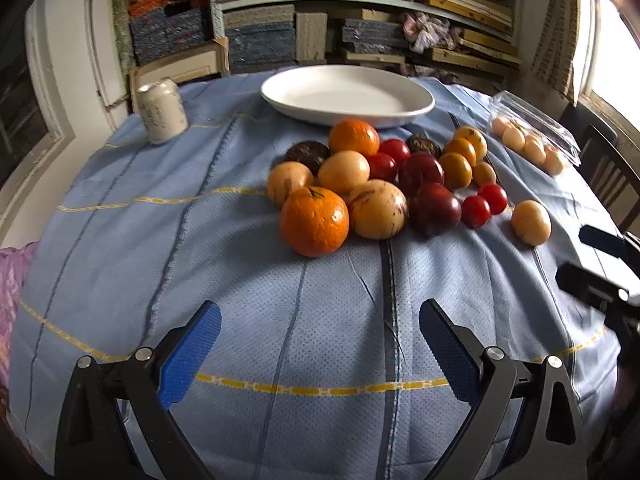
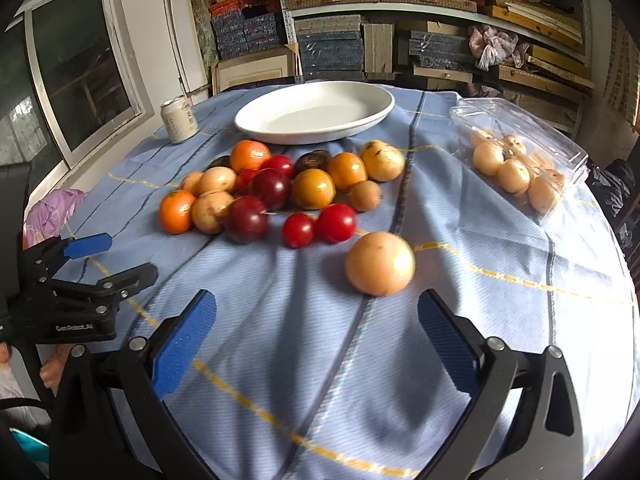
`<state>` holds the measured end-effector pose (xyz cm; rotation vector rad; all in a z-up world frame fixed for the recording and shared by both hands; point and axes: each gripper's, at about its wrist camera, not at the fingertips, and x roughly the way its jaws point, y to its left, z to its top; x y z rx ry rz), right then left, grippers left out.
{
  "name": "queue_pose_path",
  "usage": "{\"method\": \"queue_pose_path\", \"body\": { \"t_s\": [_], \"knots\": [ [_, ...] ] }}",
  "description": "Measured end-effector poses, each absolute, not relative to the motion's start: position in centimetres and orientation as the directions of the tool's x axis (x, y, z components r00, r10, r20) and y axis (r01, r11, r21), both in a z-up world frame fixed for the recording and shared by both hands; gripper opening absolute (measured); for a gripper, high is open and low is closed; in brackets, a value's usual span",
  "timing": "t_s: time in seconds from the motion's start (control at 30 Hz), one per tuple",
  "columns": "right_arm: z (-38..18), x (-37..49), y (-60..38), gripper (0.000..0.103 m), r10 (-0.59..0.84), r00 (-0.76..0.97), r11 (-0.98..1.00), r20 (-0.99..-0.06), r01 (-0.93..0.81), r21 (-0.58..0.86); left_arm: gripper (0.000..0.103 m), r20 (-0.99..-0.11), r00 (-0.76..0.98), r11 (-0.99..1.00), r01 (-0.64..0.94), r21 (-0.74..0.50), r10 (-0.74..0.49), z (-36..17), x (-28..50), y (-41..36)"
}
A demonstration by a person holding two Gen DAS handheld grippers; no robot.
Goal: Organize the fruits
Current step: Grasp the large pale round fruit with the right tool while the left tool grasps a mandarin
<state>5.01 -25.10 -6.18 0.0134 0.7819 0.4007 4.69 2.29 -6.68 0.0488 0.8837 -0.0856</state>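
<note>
- "GenRobot" reads on my left gripper (image 2: pixel 120 258), jaws spread.
- Right gripper (image 2: pixel 316 320) spread too.
- White plate (image 2: pixel 372 114) holds nothing.
- Clear clamshell (image 2: pixel 560 140) holds pale fruits (image 2: pixel 512 176).

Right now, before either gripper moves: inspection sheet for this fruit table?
Surface: blue striped tablecloth, wrinkled.
Job's things: fruit pile loose on the cloth; one pale round fruit apart, nearest the right gripper; white plate holds nothing.
Clutter: drink can upright; clear clamshell of pale fruit.
Grippers: left gripper open, nothing held; right gripper open, nothing held.
Cables: nothing seen.
Surroundings: stacked shelves, window.
</note>
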Motion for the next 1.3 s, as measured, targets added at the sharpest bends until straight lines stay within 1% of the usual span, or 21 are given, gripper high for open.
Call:
{"method": "queue_pose_path", "body": {
  "t_s": [0.07,0.1,0.13,0.17,0.23,0.3,0.4,0.47,0.53,0.77,0.8,0.97,1.1,1.3],
  "knots": [
    [-6.4,5.7,-25.7,0.098,0.355,0.632,0.925,-0.689,-0.343,0.162,0.100,-0.783,0.614,0.992,0.125,-0.023,-0.095,-6.9,5.2,2.5],
    [-6.5,5.9,-26.0,0.091,0.355,0.632,0.925,-0.689,-0.342,0.164,0.100,-0.783,0.612,0.990,0.136,-0.028,-0.106,-7.1,5.2,2.4],
    [-6.6,6.3,-26.3,0.080,0.359,0.628,0.923,-0.691,-0.347,0.164,0.100,-0.783,0.614,0.989,0.146,-0.015,-0.102,-7.2,5.3,2.3],
    [-6.7,6.7,-26.6,0.076,0.364,0.621,0.922,-0.694,-0.346,0.174,0.100,-0.782,0.616,0.989,0.147,0.001,-0.091,-7.5,5.3,2.2],
    [-7.2,7.7,-27.2,0.074,0.376,0.605,0.919,-0.702,-0.339,0.201,0.100,-0.788,0.612,0.989,0.146,0.032,-0.065,-8.1,5.6,1.9],
    [-7.6,8.4,-27.4,0.074,0.381,0.590,0.918,-0.712,-0.335,0.213,0.100,-0.800,0.595,0.988,0.150,0.024,-0.071,-8.7,6.0,1.7],
    [-7.7,8.9,-27.1,0.073,0.364,0.600,0.922,-0.712,-0.338,0.187,0.100,-0.805,0.589,0.990,0.142,0.015,-0.072,-8.8,6.4,1.9],
    [-7.6,9.4,-26.9,0.068,0.356,0.605,0.924,-0.712,-0.343,0.170,0.100,-0.804,0.591,0.991,0.130,0.013,-0.067,-8.8,6.7,2.0],
    [-7.6,9.9,-26.7,0.060,0.364,0.595,0.919,-0.716,-0.353,0.174,0.100,-0.800,0.597,0.992,0.127,0.015,-0.065,-8.8,6.9,2.1],
    [-8.6,11.3,-26.5,0.052,0.354,0.565,0.921,-0.745,-0.350,0.171,0.100,-0.798,0.598,0.991,0.134,0.012,-0.071,-8.9,6.9,2.1],
    [-8.7,11.5,-26.6,0.048,0.349,0.573,0.923,-0.742,-0.347,0.166,0.100,-0.798,0.598,0.991,0.133,0.011,-0.072,-8.9,6.9,2.1],
    [-8.9,11.6,-26.8,0.047,0.377,0.575,0.914,-0.726,-0.357,0.192,0.100,-0.801,0.594,0.990,0.138,0.013,-0.073,-8.8,6.9,2.1],
    [-8.9,11.7,-27.4,0.047,0.412,0.565,0.903,-0.715,-0.360,0.235,0.100,-0.797,0.596,0.992,0.118,-0.035,-0.098,-8.4,8.0,2.7],
    [-9.0,11.9,-27.8,0.047,0.437,0.558,0.894,-0.705,-0.359,0.270,0.099,-0.755,0.651,0.992,0.123,0.002,-0.080,-7.1,11.0,2.8]
  ]
}}
